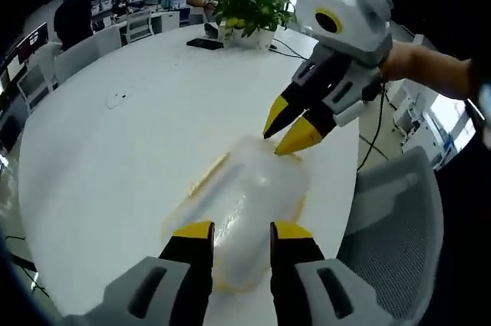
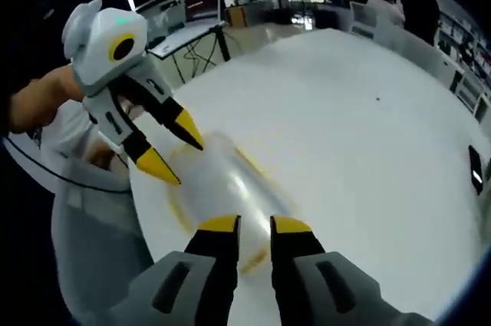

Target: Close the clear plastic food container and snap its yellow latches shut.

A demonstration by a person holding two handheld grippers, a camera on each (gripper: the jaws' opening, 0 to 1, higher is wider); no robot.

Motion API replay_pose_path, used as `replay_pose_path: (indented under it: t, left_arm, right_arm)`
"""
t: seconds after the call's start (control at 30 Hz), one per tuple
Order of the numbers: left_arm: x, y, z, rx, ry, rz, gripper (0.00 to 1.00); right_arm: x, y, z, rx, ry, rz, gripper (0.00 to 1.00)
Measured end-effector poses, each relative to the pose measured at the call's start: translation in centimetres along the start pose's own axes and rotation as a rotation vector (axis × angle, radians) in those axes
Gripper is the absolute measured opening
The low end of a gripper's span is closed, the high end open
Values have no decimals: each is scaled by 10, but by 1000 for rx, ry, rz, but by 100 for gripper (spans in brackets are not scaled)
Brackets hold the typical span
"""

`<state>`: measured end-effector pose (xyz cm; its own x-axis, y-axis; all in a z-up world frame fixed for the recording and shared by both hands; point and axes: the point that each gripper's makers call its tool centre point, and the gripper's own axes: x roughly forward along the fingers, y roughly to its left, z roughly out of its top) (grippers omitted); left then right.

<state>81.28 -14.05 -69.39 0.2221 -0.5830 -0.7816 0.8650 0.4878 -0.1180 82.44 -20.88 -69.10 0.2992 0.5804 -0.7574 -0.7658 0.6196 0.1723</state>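
A clear plastic food container [image 1: 245,192] with yellow latches along its edges lies on the white table [image 1: 107,157]; motion blur hides whether the lid is seated. My left gripper [image 1: 242,232] stands open over its near end, jaws either side of it. My right gripper [image 1: 290,128] comes in from the upper right, its yellow fingertips [image 1: 301,137] at the container's far end. In the right gripper view the container [image 2: 222,184] runs between my right gripper [image 2: 255,226], jaws a little apart, and the left gripper [image 2: 175,149], jaws spread at the far end.
A potted plant [image 1: 249,8] and a black phone [image 1: 205,44] sit at the table's far side. A grey chair [image 1: 399,218] stands at the table edge beside the container. Office desks, chairs and seated people line the background. A dark phone [image 2: 476,169] lies near the right edge.
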Motion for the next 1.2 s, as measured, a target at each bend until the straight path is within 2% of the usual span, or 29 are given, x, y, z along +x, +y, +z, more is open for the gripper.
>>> replay_pose_path:
  t: [0.23,0.4,0.67,0.77,0.9,1.2]
  left_arm:
    - [4,-6,9,74,-15,-33,20]
    - [8,-10,9,124,-9,-57,19]
    - [13,-19,11,185,-5,-94,17]
    - [15,-22,11,206,0,-99,17]
    - [18,-24,11,224,1,-109,17]
    - [20,-33,4,264,-1,-121,21]
  right_arm:
    - [7,3,12,-32,-4,41,6]
    - [11,9,21,-53,-24,91,4]
    - [19,20,30,-151,-21,162,2]
    - [23,23,30,-214,-5,181,3]
    - [31,23,31,-256,12,184,5]
    - [41,16,32,-300,31,177,16]
